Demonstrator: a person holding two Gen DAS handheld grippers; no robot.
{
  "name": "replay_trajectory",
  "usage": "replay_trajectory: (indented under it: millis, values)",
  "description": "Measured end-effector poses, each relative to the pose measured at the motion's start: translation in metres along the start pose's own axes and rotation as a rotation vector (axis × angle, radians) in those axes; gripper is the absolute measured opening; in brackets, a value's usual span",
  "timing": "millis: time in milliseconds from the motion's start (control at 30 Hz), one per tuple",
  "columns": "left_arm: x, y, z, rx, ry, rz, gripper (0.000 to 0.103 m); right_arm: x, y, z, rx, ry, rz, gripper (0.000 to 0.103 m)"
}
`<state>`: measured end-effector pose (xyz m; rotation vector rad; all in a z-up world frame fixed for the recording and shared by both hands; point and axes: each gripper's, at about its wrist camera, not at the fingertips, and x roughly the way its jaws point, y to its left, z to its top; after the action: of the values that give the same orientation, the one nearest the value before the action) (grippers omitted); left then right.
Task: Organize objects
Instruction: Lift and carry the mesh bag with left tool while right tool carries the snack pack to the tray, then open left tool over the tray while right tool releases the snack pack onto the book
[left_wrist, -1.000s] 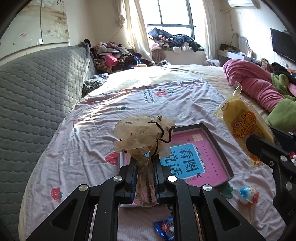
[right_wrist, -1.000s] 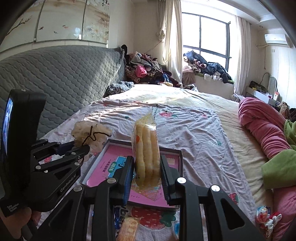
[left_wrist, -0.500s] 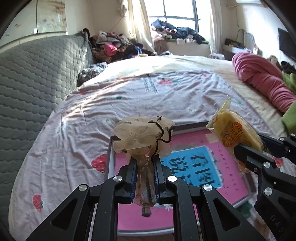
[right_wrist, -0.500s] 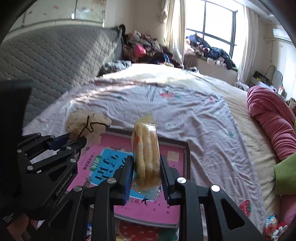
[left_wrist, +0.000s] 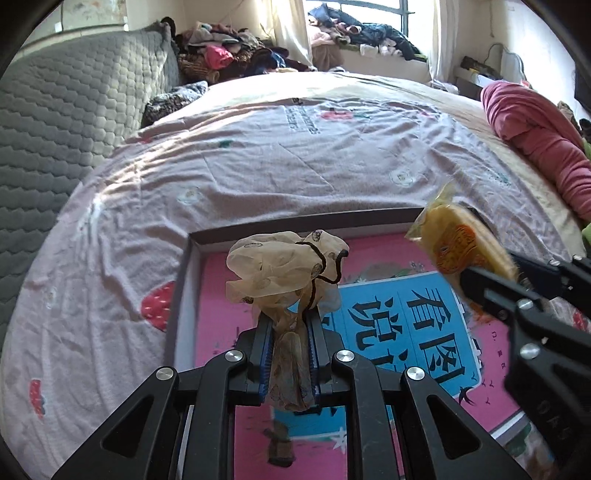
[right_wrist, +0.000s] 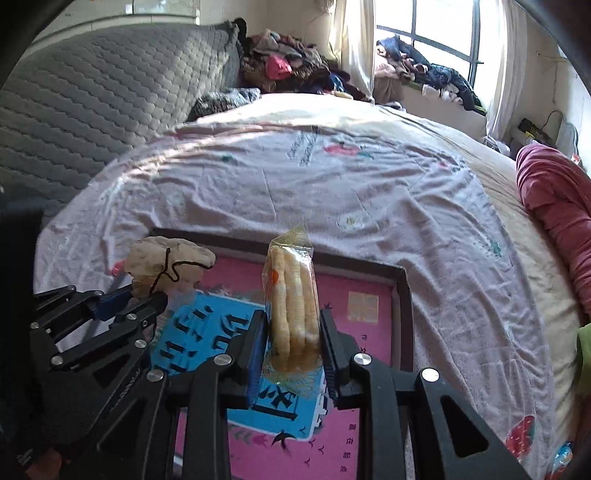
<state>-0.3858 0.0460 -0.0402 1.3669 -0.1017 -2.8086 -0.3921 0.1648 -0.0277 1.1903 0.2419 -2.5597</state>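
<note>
The left gripper pinches a crumpled beige gauze pouch by its neck, the black drawstring dangling free. The right gripper clamps a clear packet of pale snack sticks upright. Both hang just above the pink shallow box lying on the bed, likely their collecting place.

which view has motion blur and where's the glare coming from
Left wrist view: the snack packet in the right gripper is smeared, while the gauze pouch is sharp. Right wrist view: the window is blown out, with sun patches across the bedsheet.
</note>
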Motion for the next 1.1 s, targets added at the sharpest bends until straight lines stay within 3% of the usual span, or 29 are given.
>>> replay_trajectory:
  millis: [333,700,833,900,967,1033,1100]
  values:
    - [0.030,-0.008,-0.005,0.019,0.077,0.031,0.022,0.036,-0.002,-0.001,-0.002,0.084,-0.022,0.028]
    - [0.034,-0.005,-0.006,0.015,0.079,0.036,0.029,0.046,-0.005,-0.006,0.012,0.107,-0.013,0.029]
    - [0.035,-0.004,-0.006,0.011,0.080,0.035,0.036,0.049,-0.005,-0.007,0.018,0.120,-0.012,0.030]
    - [0.035,-0.005,-0.006,0.017,0.085,0.045,0.043,0.050,-0.007,-0.008,0.026,0.129,-0.014,0.037]
    - [0.035,-0.003,-0.007,0.016,0.088,0.044,0.048,0.050,-0.008,-0.010,0.028,0.130,-0.023,0.057]
    - [0.034,-0.001,-0.007,0.012,0.085,0.041,0.056,0.050,-0.011,-0.011,0.039,0.130,-0.027,0.066]
    - [0.033,0.001,-0.008,0.007,0.083,0.040,0.061,0.050,-0.011,-0.012,0.042,0.136,-0.029,0.067]
